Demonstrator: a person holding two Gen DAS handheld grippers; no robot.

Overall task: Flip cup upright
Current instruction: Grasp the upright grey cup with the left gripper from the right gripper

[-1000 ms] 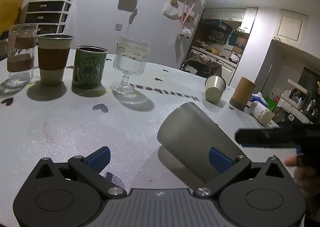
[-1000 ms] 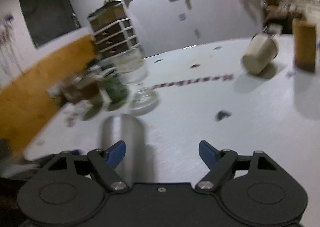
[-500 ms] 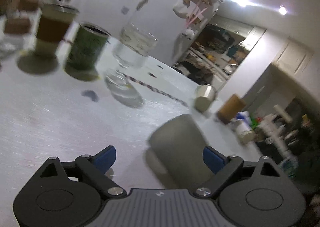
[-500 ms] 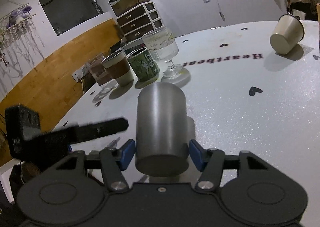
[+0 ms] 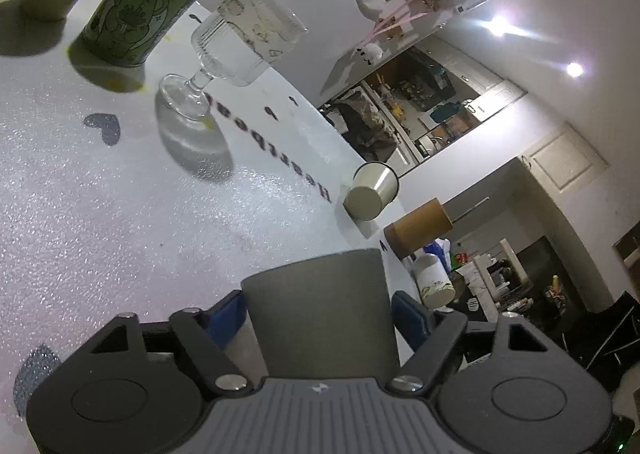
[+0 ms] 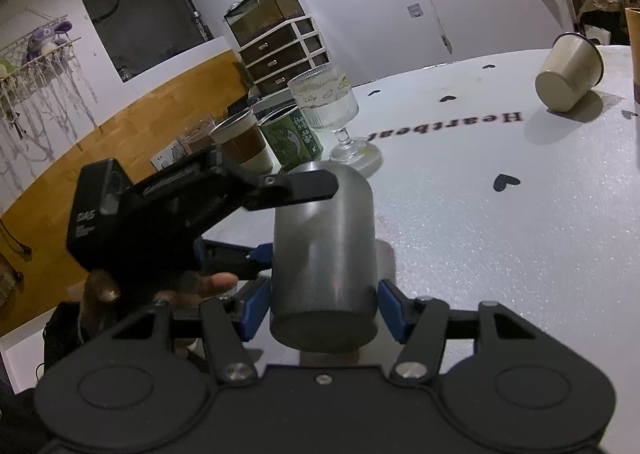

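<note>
The grey metal cup (image 6: 324, 254) is lying on its side on the white speckled counter (image 6: 500, 254), its closed base toward the right tongs (image 6: 322, 312), whose blue pads are flanking that base; whether they are pressing it I cannot tell. The left tongs (image 5: 320, 316) are clenching on the cup (image 5: 320, 310) from its side. Beyond the cup are standing a ribbed clear stemmed glass (image 6: 326, 102) and a green printed can (image 5: 136, 10); farther beyond it, a cream tumbler (image 6: 568, 76) is lying tipped.

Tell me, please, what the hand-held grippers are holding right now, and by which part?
Both hold the grey metal cup: right hand-held gripper near its base, left hand-held gripper across its body.
</note>
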